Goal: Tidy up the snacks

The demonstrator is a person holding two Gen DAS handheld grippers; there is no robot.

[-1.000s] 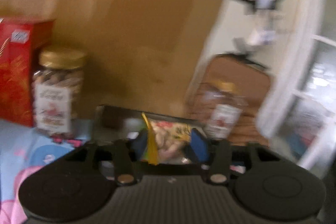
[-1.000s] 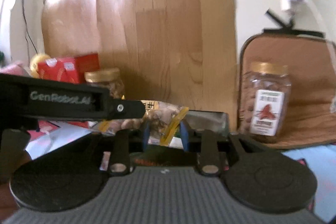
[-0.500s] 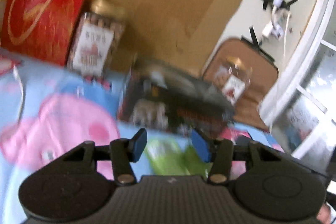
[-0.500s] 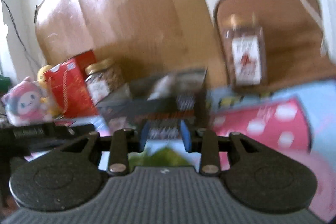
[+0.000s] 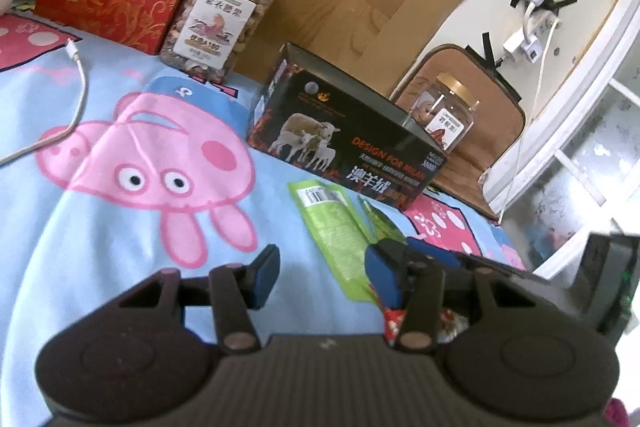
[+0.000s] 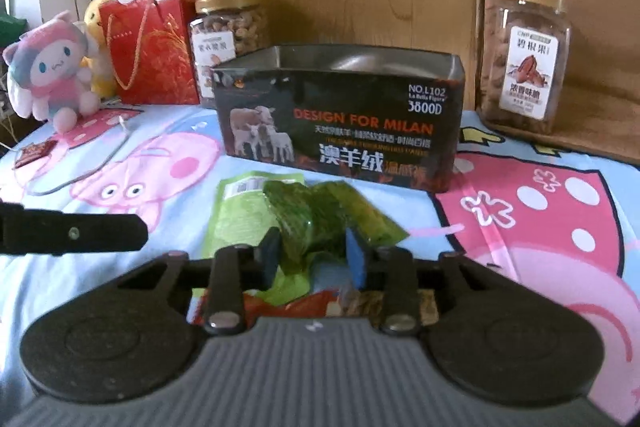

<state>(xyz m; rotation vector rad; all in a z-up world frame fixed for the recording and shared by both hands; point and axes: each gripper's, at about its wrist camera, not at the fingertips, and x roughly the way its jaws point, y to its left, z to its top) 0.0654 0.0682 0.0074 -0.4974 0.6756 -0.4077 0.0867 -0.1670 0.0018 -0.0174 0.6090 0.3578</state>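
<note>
Cartoon-pig cloth (image 5: pixel 120 227) covers the surface, with a black tin box (image 6: pixel 340 123) standing open-topped toward the wood panel, a nut jar (image 6: pixel 524 59) on either side. Just in front of the box lie the green snack packets (image 6: pixel 304 219), flat on the cloth. Right tongs (image 6: pixel 314 259) hover low over them, jaws apart either side of a crinkled green packet, not pressing it. Left tongs (image 5: pixel 324 275) sit beside, jaws parted and empty, a pale green packet (image 5: pixel 336 235) just ahead of them.
</note>
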